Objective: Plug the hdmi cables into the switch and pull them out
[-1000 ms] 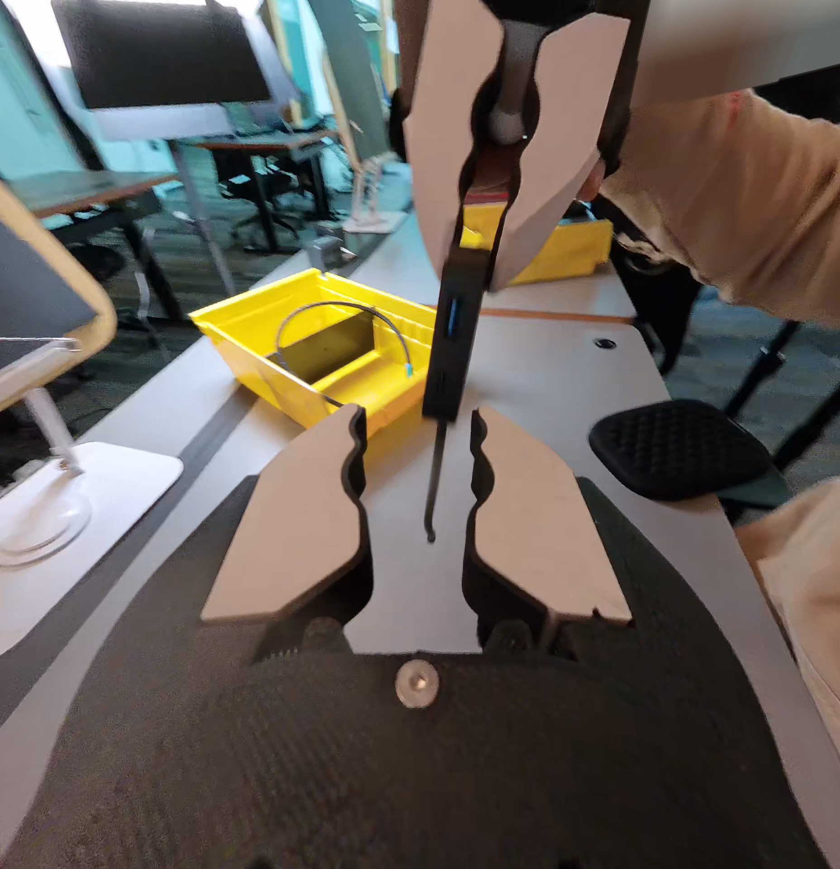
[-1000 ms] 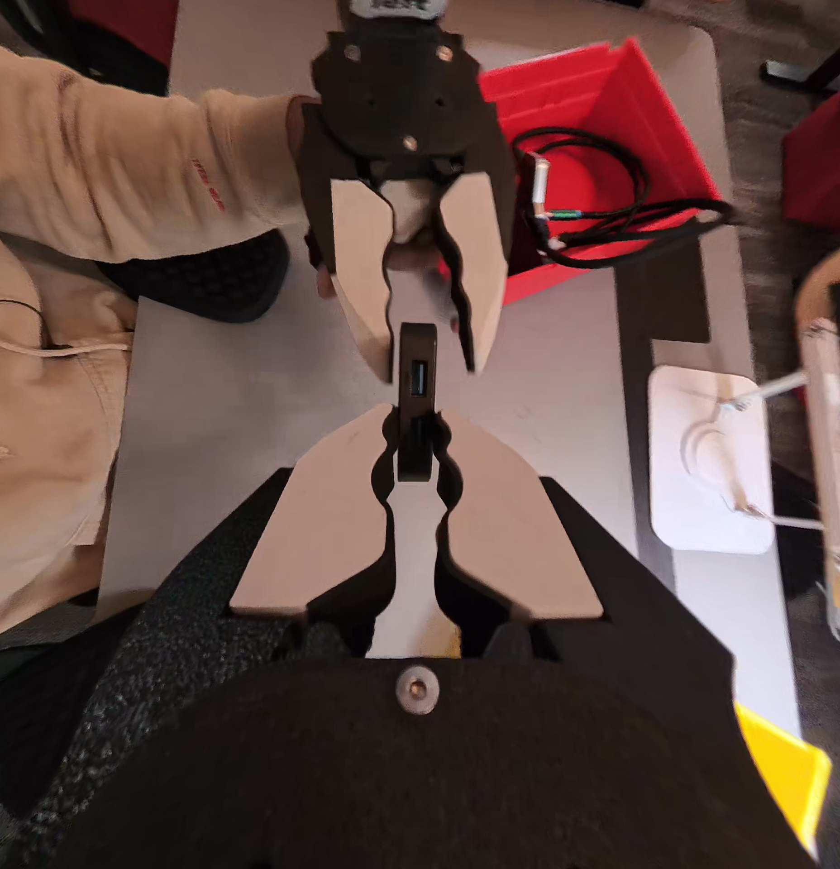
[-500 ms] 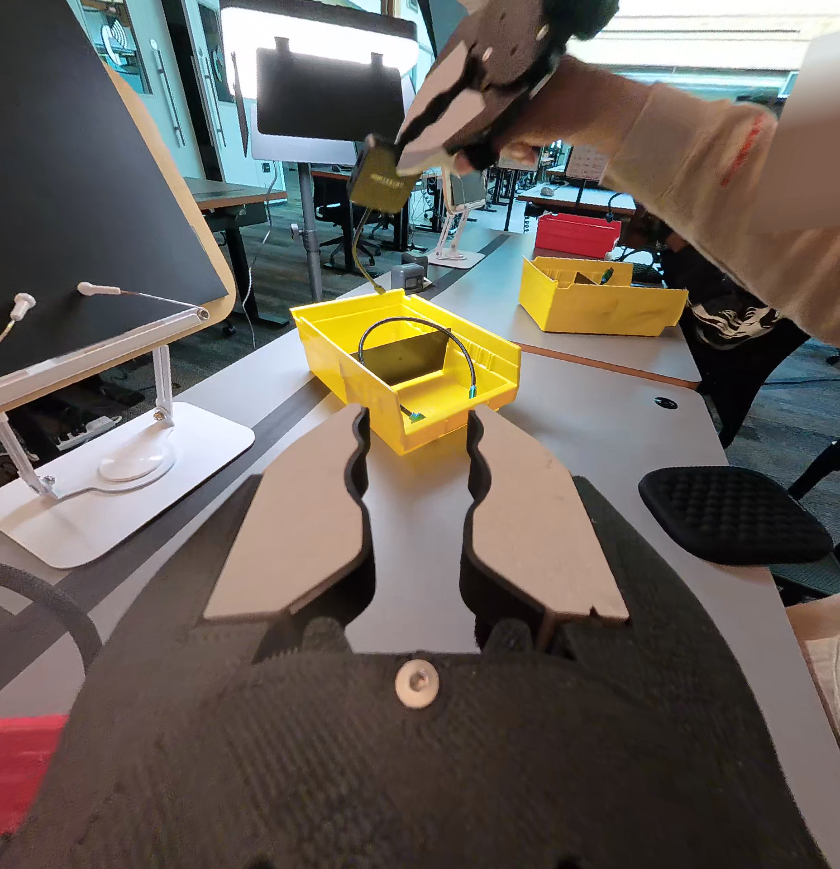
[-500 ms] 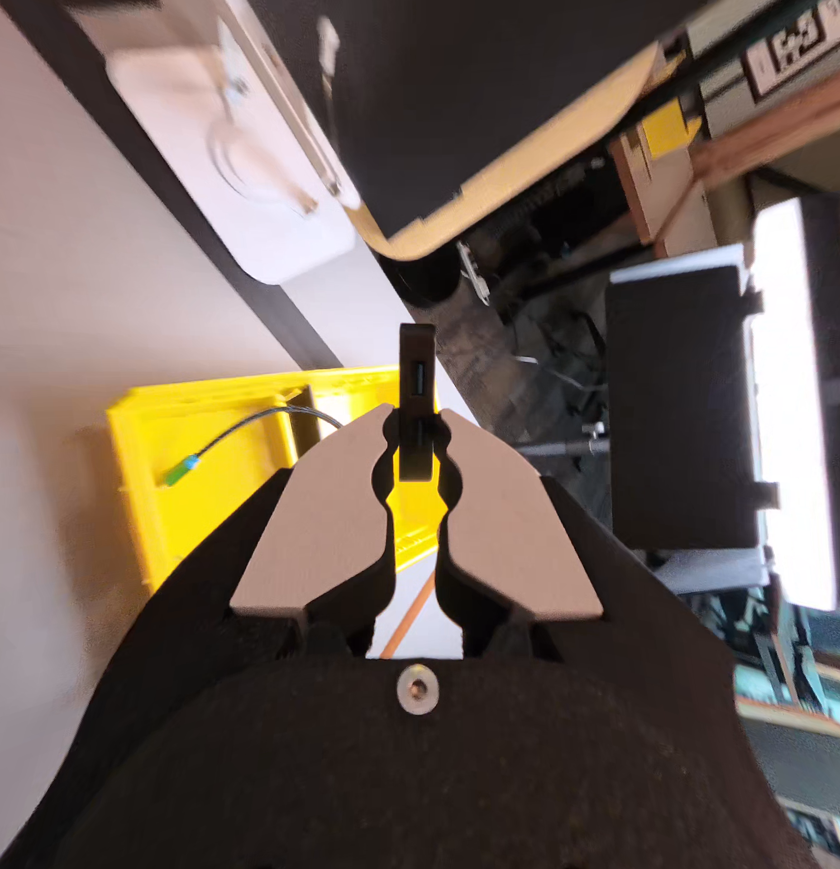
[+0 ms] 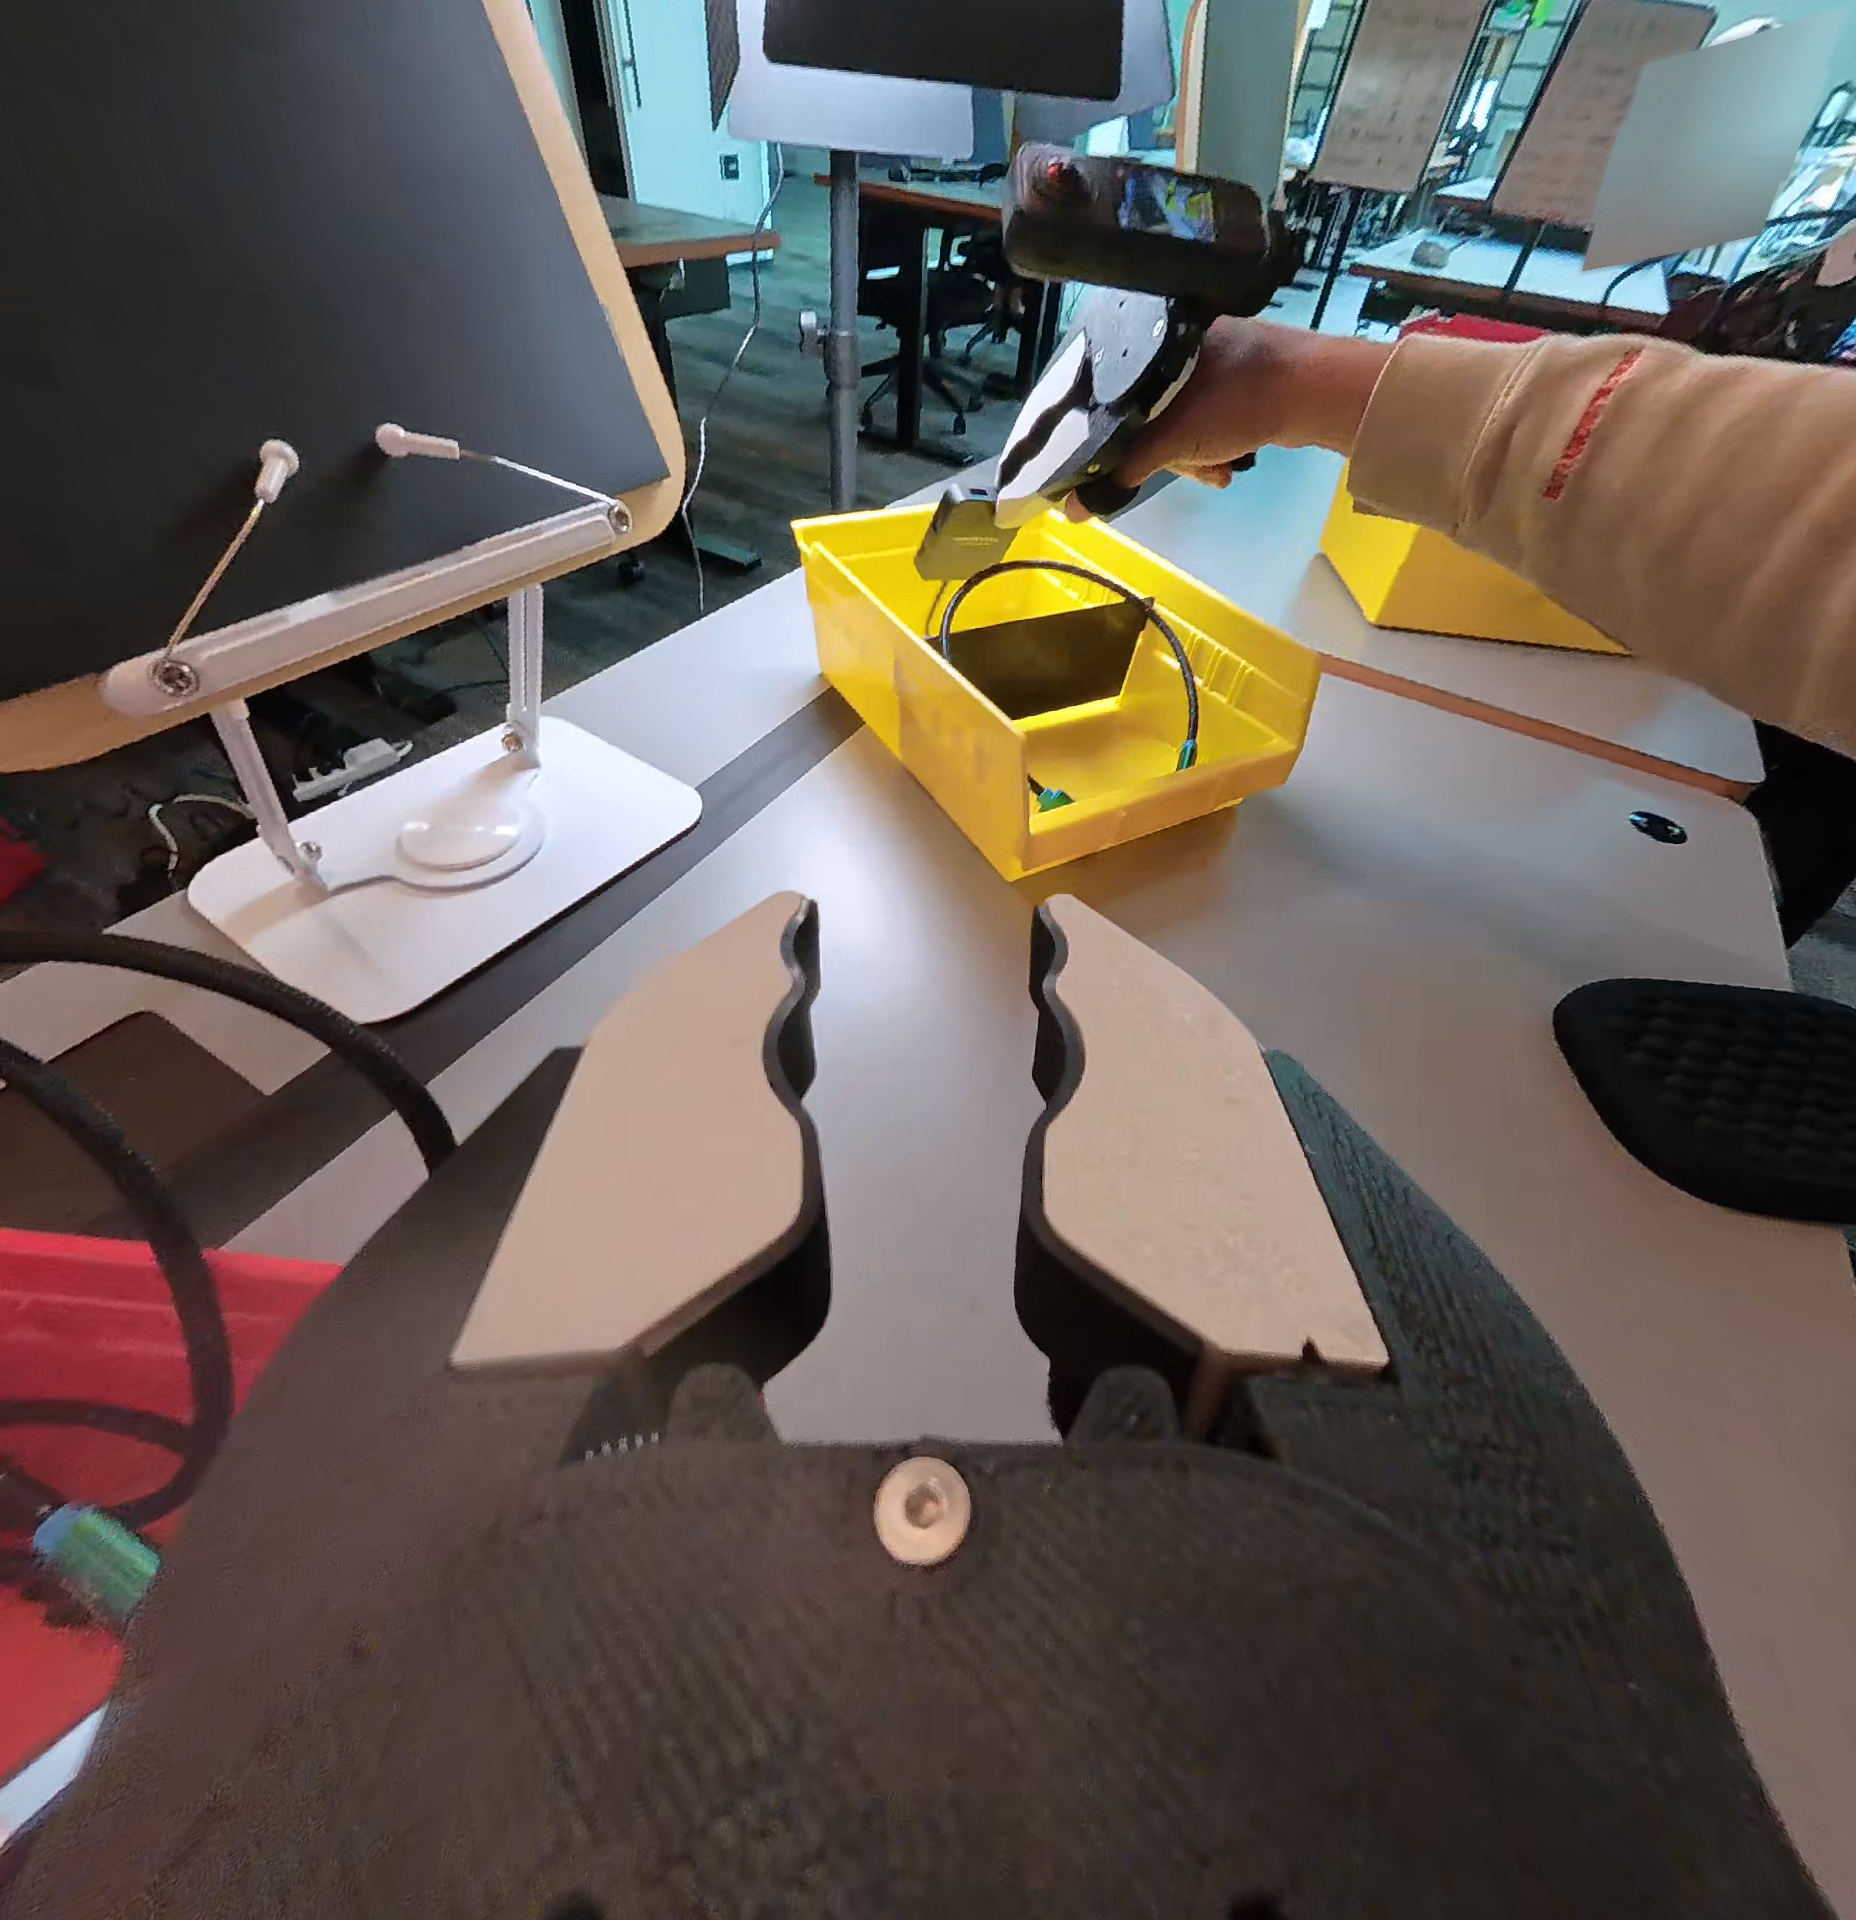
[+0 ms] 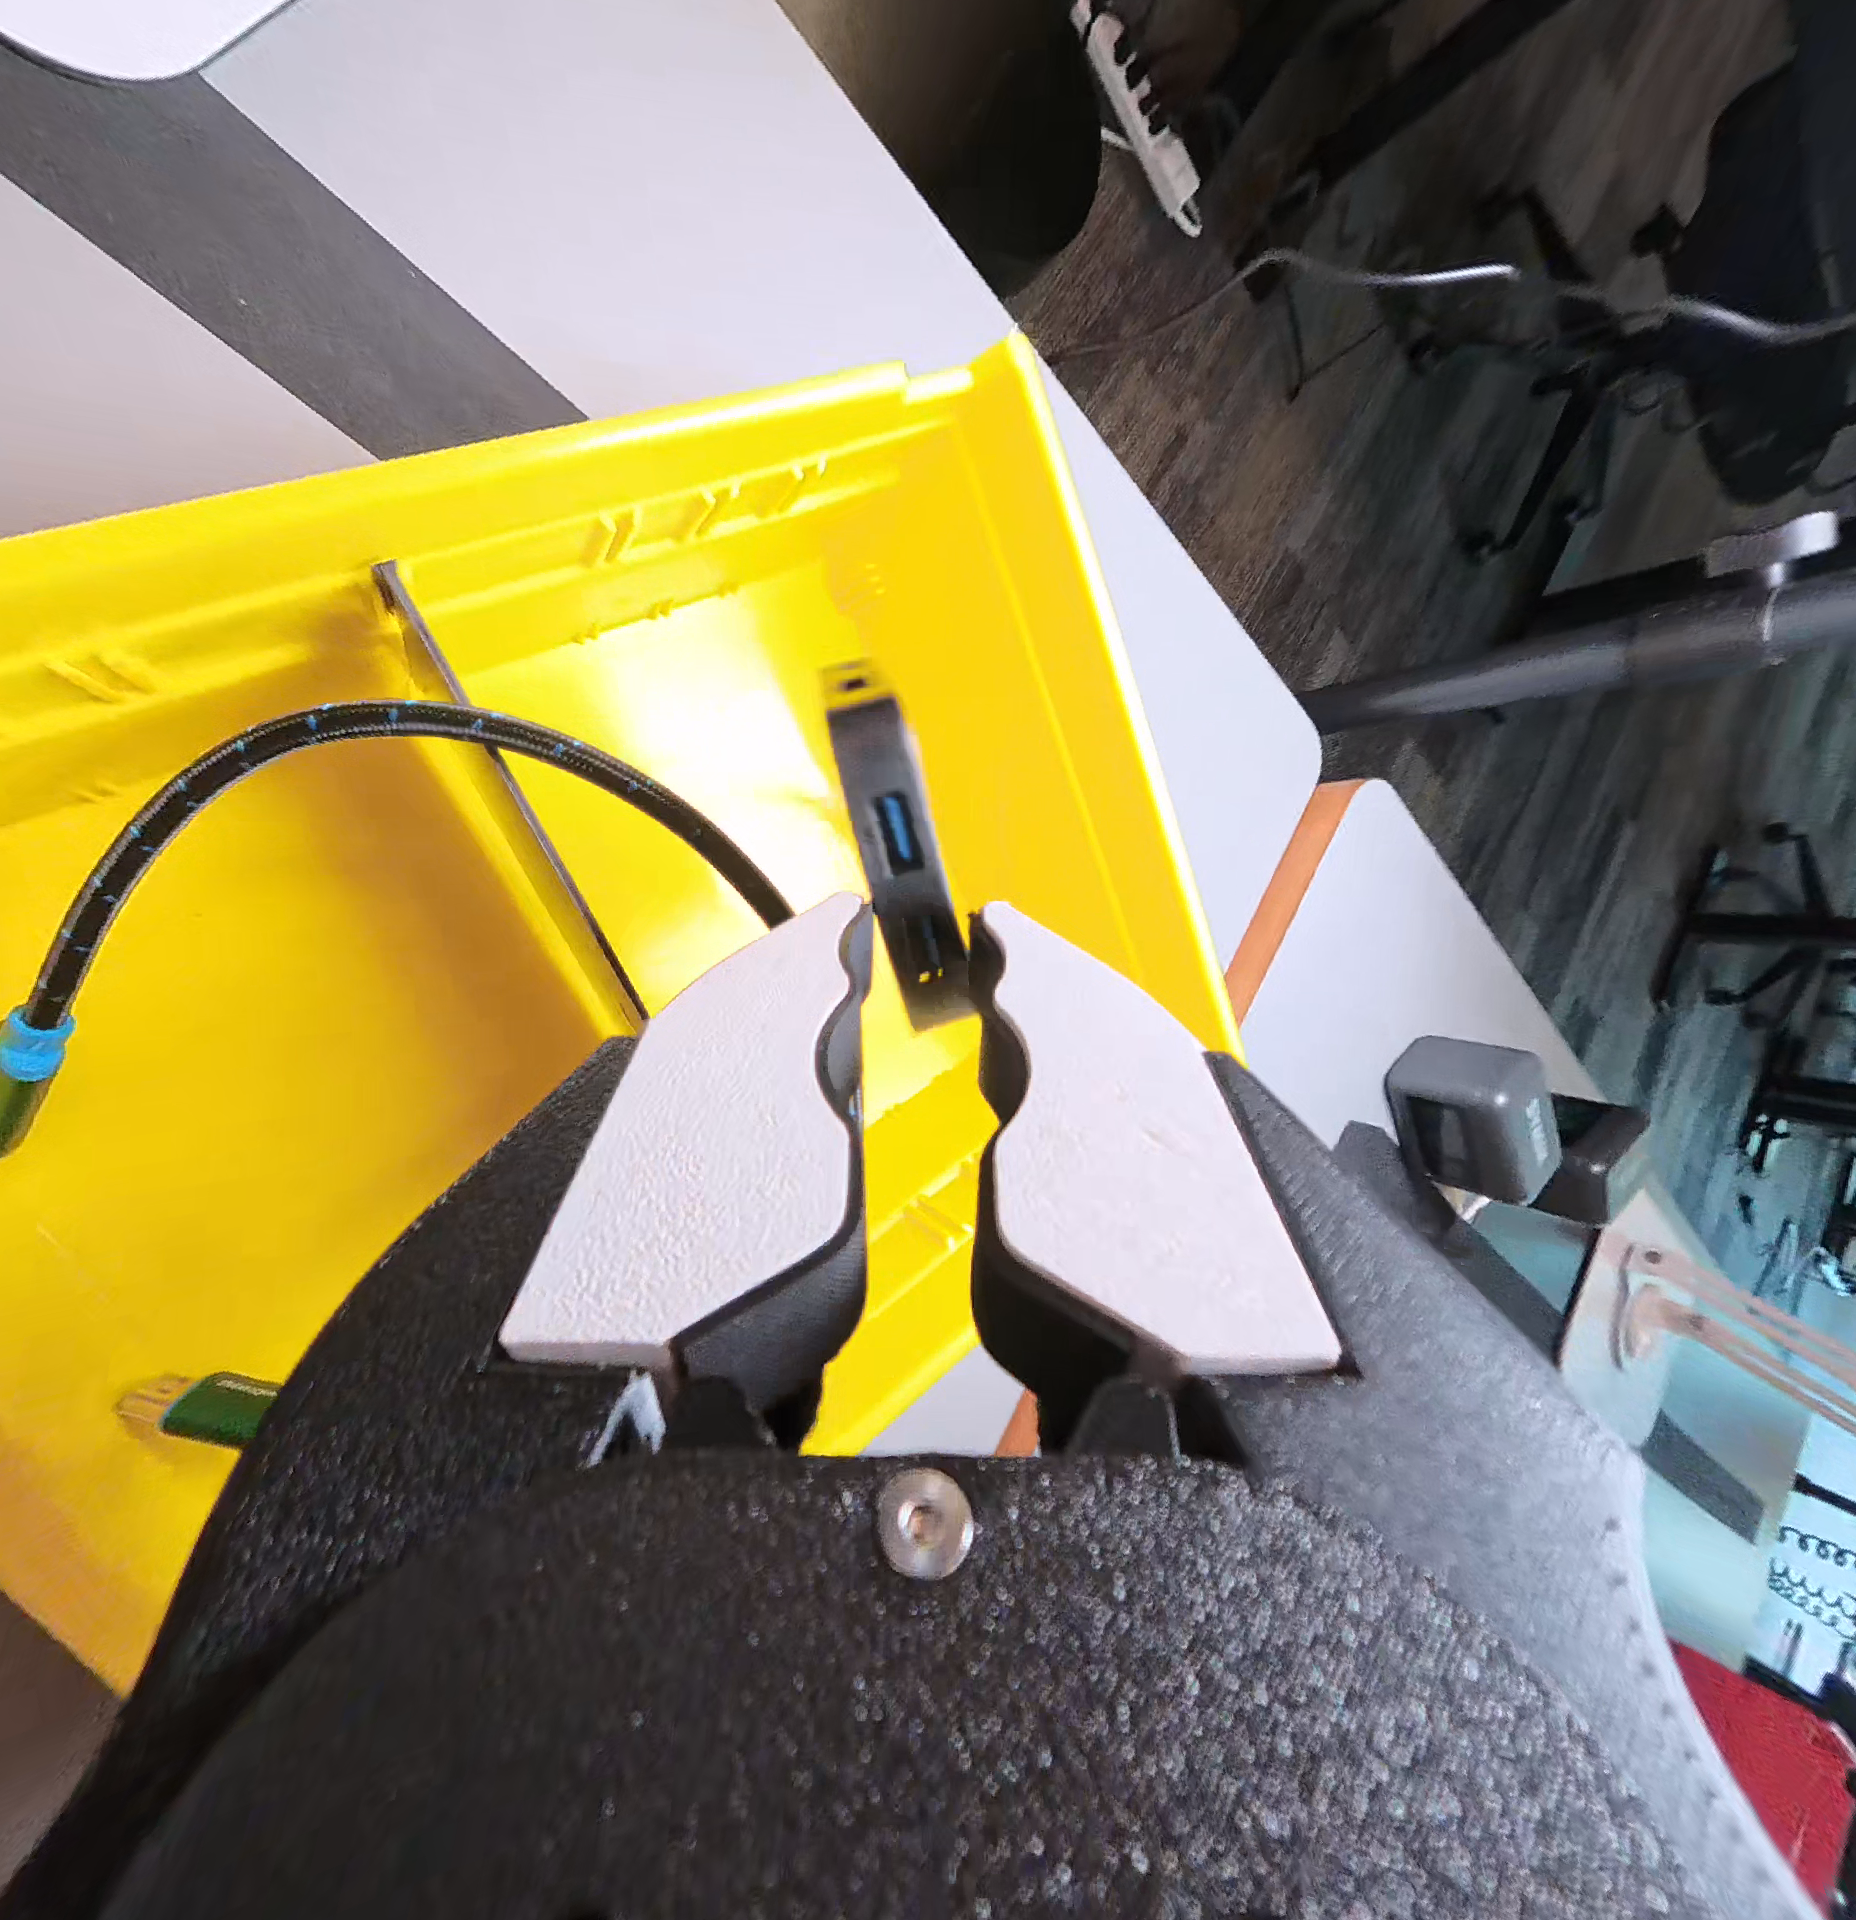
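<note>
Over rear compartment of yellow bin: right gripper, tips just inside the rim. Fingers slightly apart, black switch between the tips; whether pads press on it or have just let go, cannot tell. Switch slim, on edge, blue port facing camera, far end down toward bin floor. From left wrist view, same switch at the tips of right gripper, over back wall of yellow bin. Hand and beige sleeve behind it.

Inside bin: black divider across the middle. Braided hdmi cable arched over divider, black with blue flecks, blue collar and green plug body at one end, front compartment. Second green plug lower left, partly behind gripper body.

Low over grey table: left gripper, fingers well apart, nothing between them, well short of bin. Red bin at lower left with thick black cables and a green connector. White stand carrying a dark tilted board to the left. Black mesh pad at right edge. Second yellow bin on neighbouring table.
</note>
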Available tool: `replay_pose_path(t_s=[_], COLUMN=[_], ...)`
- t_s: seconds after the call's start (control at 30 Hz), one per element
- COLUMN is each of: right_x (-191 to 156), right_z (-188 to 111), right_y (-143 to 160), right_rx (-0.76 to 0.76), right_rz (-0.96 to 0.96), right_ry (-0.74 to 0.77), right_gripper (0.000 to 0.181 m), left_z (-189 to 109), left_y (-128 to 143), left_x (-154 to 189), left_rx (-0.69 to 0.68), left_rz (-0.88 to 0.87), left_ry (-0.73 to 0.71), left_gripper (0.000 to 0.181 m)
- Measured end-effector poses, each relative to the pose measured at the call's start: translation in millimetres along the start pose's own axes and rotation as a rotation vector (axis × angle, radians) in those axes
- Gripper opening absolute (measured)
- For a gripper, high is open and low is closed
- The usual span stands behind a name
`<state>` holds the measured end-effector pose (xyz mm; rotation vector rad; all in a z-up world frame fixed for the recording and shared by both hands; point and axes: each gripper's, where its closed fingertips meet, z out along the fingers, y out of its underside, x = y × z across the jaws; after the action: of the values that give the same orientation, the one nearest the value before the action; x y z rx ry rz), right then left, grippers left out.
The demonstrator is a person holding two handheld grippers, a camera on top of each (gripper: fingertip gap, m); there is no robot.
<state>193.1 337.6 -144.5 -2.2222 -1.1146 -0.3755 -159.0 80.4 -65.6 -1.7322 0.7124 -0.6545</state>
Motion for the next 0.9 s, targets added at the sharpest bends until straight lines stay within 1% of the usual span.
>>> replay_pose_path(t_s=[0.1, 0.2, 0.27, 0.33, 0.4, 0.47, 0.53, 0.6, 0.7, 0.8, 0.87, 0.9], right_x=[-2, -7, -12, -23, -42, -70, -107, -145, -202, -250, -274, -282], right_z=[-4, -22, -40, -64, -94, -130, -166, -189, -202, -192, -180, -175], right_y=[-4, -23, -41, -63, -86, -104, -111, -107, -86, -59, -44, -38], right_rx=[0.013, 0.101, 0.19, 0.312, 0.462, 0.637, 0.792, 0.89, 0.954, 0.953, 0.947, 0.963], right_rz=[0.017, 0.042, 0.066, 0.105, 0.15, 0.212, 0.279, 0.32, 0.357, 0.396, 0.395, 0.374], right_ry=[-0.027, -0.074, -0.1, -0.141, -0.196, -0.274, -0.374, -0.442, -0.504, -0.545, -0.548, -0.535], right_gripper=[0.026, 0.03, 0.031, 0.033, 0.034, 0.034, 0.034, 0.033, 0.033, 0.033, 0.033, 0.033], left_z=[0, 0, 0, -3, -9, -19, -35, -58, -95, -110, -110, -109], left_y=[4, 5, 6, 6, 5, 5, 8, 15, 22, 26, 34, 42], left_x=[-3, -4, -5, -9, -16, -28, -47, -71, -101, -112, -118, -121], left_rx=[-0.025, -0.03, -0.036, -0.038, -0.036, -0.034, -0.043, -0.068, -0.073, -0.052, -0.086, -0.128], left_rz=[-0.001, -0.009, -0.009, -0.012, -0.018, -0.026, -0.027, -0.027, -0.053, -0.095, -0.094, -0.081], left_ry=[-0.016, -0.017, -0.027, -0.044, -0.072, -0.126, -0.209, -0.324, -0.473, -0.501, -0.516, -0.532], left_gripper=[0.04, 0.04, 0.04, 0.04, 0.04, 0.04, 0.039, 0.04, 0.039, 0.039, 0.039, 0.039])
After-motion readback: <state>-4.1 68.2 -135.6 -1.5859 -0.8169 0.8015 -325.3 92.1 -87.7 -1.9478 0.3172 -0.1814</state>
